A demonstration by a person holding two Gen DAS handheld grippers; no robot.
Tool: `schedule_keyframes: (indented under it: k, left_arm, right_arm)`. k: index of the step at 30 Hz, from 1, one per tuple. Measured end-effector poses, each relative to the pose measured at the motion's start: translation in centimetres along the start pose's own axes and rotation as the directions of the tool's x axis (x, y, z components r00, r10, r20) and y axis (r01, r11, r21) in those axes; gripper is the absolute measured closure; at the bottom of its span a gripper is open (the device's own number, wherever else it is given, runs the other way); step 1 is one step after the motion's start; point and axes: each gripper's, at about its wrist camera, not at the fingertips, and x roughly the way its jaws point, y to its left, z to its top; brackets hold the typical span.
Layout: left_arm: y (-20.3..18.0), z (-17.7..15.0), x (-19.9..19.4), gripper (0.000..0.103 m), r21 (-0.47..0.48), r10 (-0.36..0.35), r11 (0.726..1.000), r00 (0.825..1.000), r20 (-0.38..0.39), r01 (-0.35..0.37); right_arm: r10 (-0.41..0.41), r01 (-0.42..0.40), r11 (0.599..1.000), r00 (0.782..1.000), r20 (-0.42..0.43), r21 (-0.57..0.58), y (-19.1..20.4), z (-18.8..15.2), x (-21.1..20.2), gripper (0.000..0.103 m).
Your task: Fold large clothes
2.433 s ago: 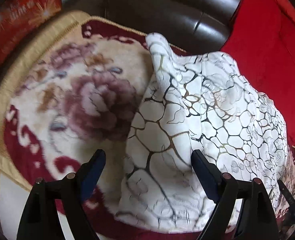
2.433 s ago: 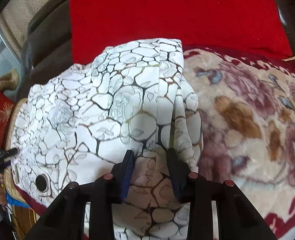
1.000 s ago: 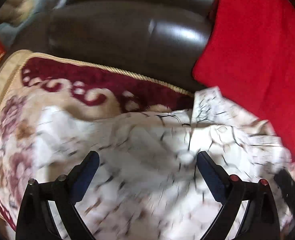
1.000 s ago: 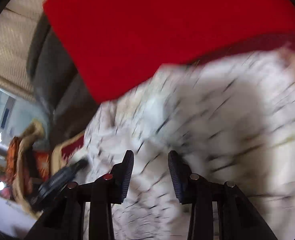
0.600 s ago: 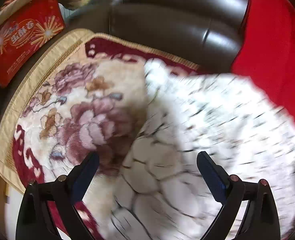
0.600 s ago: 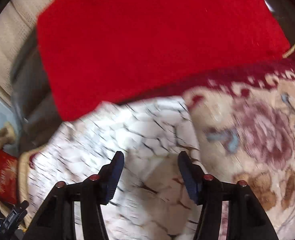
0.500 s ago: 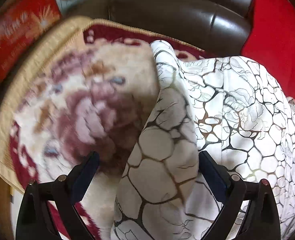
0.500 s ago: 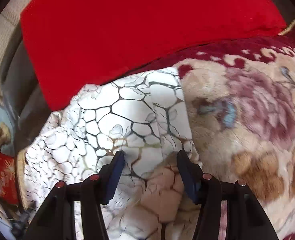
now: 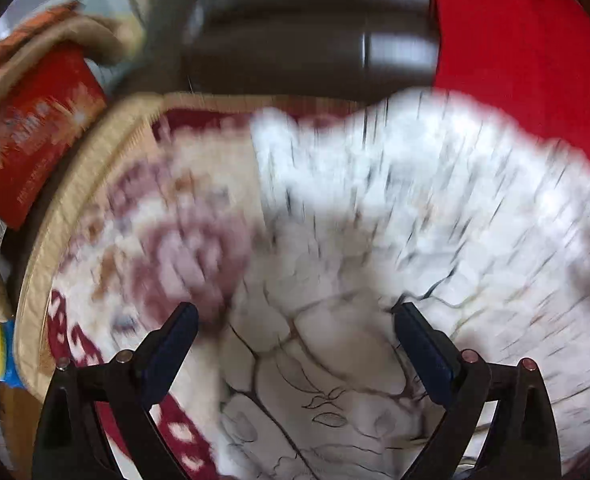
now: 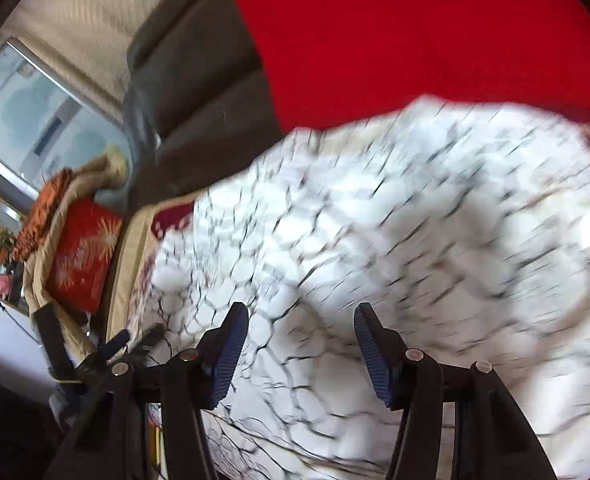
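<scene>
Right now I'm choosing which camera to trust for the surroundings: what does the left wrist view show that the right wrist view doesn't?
Only the left wrist view shows the flower pattern of the floral blanket beside the garment. Only the right wrist view shows the window and the left gripper at the garment's edge. Both show the white crackle-print garment, the red cloth, the dark sofa back and the red box, all blurred.

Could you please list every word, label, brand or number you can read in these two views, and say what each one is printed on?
None can be read.
Red box, also seen from the right wrist: pale print among starburst marks, too blurred to make out.
White patterned garment: only dark crackle lines, no lettering.
Floral blanket and red cloth: no text visible.
</scene>
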Motion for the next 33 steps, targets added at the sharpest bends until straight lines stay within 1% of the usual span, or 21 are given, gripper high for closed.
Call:
schedule_keyframes:
  k: [1,2,3,4,6,8,9,11,12,14,15,16,19,21,22,23,24,26,29,33]
  left_arm:
    - [0.0,-0.1,0.5,0.004,-0.013,-0.015,1.000,1.000,-0.013,0.015]
    - [0.3,0.0,0.4,0.004,-0.034,-0.033,0.999,0.999,-0.010,0.033]
    - [0.5,0.0,0.3,0.004,-0.036,-0.040,0.999,0.999,-0.008,0.040]
    - [0.6,0.1,0.0,0.004,-0.029,-0.041,0.999,0.999,0.006,0.042]
    - [0.6,-0.1,-0.9,0.004,-0.011,-0.023,1.000,0.998,0.051,0.024]
    - [0.2,-0.2,-1.7,0.004,0.028,0.001,1.000,0.996,0.091,-0.003]
    - [0.0,-0.3,-2.1,0.004,0.046,0.010,0.999,0.993,0.114,-0.015]
    - [-0.2,-0.5,-3.2,0.004,0.065,0.018,0.997,0.988,0.150,-0.028]
    - [-0.1,-0.4,-3.5,0.004,0.068,0.016,0.997,0.986,0.164,-0.027]
    - [-0.1,-0.4,-4.2,0.004,0.061,0.009,0.998,0.983,0.186,-0.021]
    - [0.1,-0.3,-4.3,0.004,0.055,0.014,0.998,0.981,0.194,-0.025]
    - [0.1,-0.3,-4.5,0.004,0.052,0.017,0.998,0.980,0.197,-0.027]
    - [0.5,-0.3,-4.7,0.004,0.042,0.020,0.999,0.977,0.213,-0.030]
    - [0.7,-0.3,-4.7,0.004,0.039,0.022,0.999,0.975,0.219,-0.031]
    - [0.8,-0.3,-4.8,0.004,0.036,0.026,0.999,0.974,0.224,-0.035]
    - [0.8,-0.4,-4.9,0.004,0.034,0.028,0.999,0.973,0.228,-0.037]
    - [0.9,-0.3,-5.0,0.004,0.031,0.027,0.999,0.972,0.233,-0.035]
    - [0.8,-0.3,-5.1,0.004,0.026,0.026,0.999,0.972,0.235,-0.033]
    - [0.6,-0.2,-5.2,0.004,0.029,0.019,0.999,0.971,0.239,-0.027]
    - [-0.4,0.0,-5.4,0.004,0.040,0.018,0.999,0.966,0.258,-0.029]
  right_arm:
    - [-0.025,0.026,1.000,0.998,-0.052,0.005,0.3,-0.1,1.9,0.044]
    - [-0.059,0.060,0.998,0.995,-0.081,0.009,0.3,-0.3,3.2,0.044]
    - [-0.076,0.078,0.997,0.993,-0.088,0.014,0.2,-0.3,3.8,0.044]
    - [-0.088,0.090,0.996,0.993,-0.078,0.018,0.3,-0.2,4.1,0.043]
    - [-0.071,0.074,0.997,0.995,-0.065,0.031,0.8,0.1,3.9,0.042]
    - [-0.021,0.021,0.999,1.000,-0.018,0.036,1.3,0.4,3.1,0.042]
    - [-0.019,0.019,1.000,1.000,0.010,0.023,1.2,0.4,1.7,0.042]
    - [-0.057,0.058,0.998,0.996,0.066,-0.011,1.5,0.7,1.0,0.042]
    - [-0.074,0.076,0.997,0.995,0.066,-0.021,1.5,0.8,1.2,0.042]
    - [-0.086,0.086,0.996,0.996,0.013,0.007,0.7,1.1,2.5,0.042]
    - [-0.089,0.091,0.995,0.995,-0.045,0.037,-0.1,1.1,3.7,0.042]
    - [-0.083,0.087,0.995,0.994,-0.073,0.053,-0.7,1.1,4.6,0.042]
    - [-0.066,0.070,0.996,0.996,-0.062,0.053,-0.4,1.4,4.1,0.042]
    - [-0.025,0.028,0.997,0.999,-0.041,0.070,-0.7,1.8,3.6,0.042]
    - [-0.024,0.026,0.996,0.999,-0.028,0.083,-1.0,1.9,2.9,0.042]
    - [-0.037,0.038,0.995,0.999,-0.012,0.088,-1.3,2.1,2.2,0.042]
    - [-0.061,0.059,0.995,0.998,0.024,0.081,-1.5,2.5,1.1,0.042]
    - [-0.109,0.103,0.992,0.991,0.081,0.075,-2.1,2.9,-0.5,0.042]
    - [-0.201,0.183,0.976,0.966,0.160,0.121,-4.2,3.6,-3.4,0.042]
    - [-0.282,0.242,0.947,0.943,0.178,0.213,-7.9,4.4,-5.5,0.042]
